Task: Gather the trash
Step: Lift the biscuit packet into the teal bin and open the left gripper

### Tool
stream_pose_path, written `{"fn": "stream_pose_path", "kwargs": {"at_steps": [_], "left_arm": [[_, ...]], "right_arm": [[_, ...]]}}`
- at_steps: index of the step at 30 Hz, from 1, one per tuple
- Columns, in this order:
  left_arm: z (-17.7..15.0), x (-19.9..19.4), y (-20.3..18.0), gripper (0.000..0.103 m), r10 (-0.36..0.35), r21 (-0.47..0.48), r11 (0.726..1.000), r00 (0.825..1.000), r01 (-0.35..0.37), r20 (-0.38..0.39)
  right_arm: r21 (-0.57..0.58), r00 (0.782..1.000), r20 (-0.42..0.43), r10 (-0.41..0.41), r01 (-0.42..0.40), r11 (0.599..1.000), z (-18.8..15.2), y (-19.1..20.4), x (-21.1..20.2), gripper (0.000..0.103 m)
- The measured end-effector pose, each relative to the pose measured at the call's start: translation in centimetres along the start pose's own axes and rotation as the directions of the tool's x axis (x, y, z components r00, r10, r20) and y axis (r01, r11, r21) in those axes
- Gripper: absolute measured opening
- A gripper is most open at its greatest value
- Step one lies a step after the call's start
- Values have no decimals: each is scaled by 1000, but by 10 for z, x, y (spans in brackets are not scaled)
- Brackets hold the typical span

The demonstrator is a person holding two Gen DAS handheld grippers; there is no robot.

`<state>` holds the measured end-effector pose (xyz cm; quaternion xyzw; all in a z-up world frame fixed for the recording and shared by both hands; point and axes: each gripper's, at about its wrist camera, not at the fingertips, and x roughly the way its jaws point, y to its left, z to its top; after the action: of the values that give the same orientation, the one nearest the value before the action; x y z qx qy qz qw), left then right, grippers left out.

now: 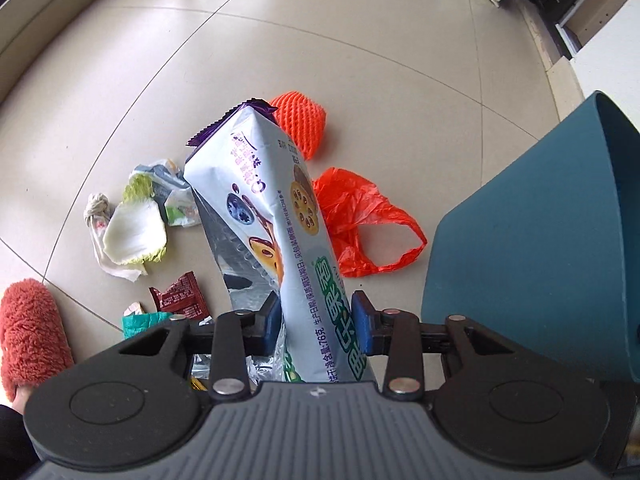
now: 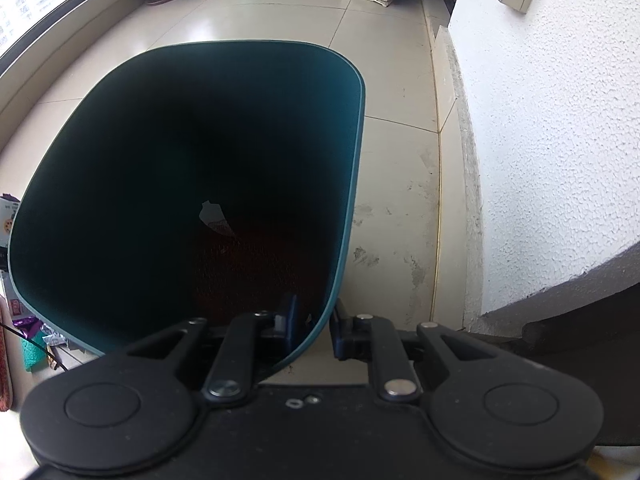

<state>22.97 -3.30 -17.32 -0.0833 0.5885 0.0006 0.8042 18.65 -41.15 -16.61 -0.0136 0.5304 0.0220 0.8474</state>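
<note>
Left claw [image 1: 316, 320] clamped on a long biscuit packet [image 1: 272, 216], held up above the tiled floor [image 1: 360, 40], teal trash bin [image 1: 540, 240] just beside it. Right claw [image 2: 314, 326] pinches the bin's rim [image 2: 320, 320], one finger inside, one outside. Orange plastic bag [image 1: 360, 220], cabbage leaf [image 1: 134, 232] on floor.
</note>
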Motion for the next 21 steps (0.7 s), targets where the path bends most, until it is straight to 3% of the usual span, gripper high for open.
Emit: {"fn": "stream_pose_path", "kwargs": {"at_steps": [4, 10, 16, 21], "left_arm": [[4, -49, -29, 36, -63, 130, 990, 996, 55, 64], [1, -102, -77, 36, -147, 326, 940, 983, 104, 111], [7, -120, -126, 36, -201, 419, 896, 976, 148, 84], [8, -107, -171, 36, -207, 488, 860, 976, 146, 72]], "right_arm": [[-23, 1000, -5, -3, 3, 1000, -1, 6, 1, 16], [-109, 1000, 6, -4, 5, 994, -9, 16, -3, 16], [-114, 1000, 8, 19, -18, 993, -8, 17, -2, 16], [-120, 1000, 19, 11, -9, 993, -6, 21, 0, 16]]}}
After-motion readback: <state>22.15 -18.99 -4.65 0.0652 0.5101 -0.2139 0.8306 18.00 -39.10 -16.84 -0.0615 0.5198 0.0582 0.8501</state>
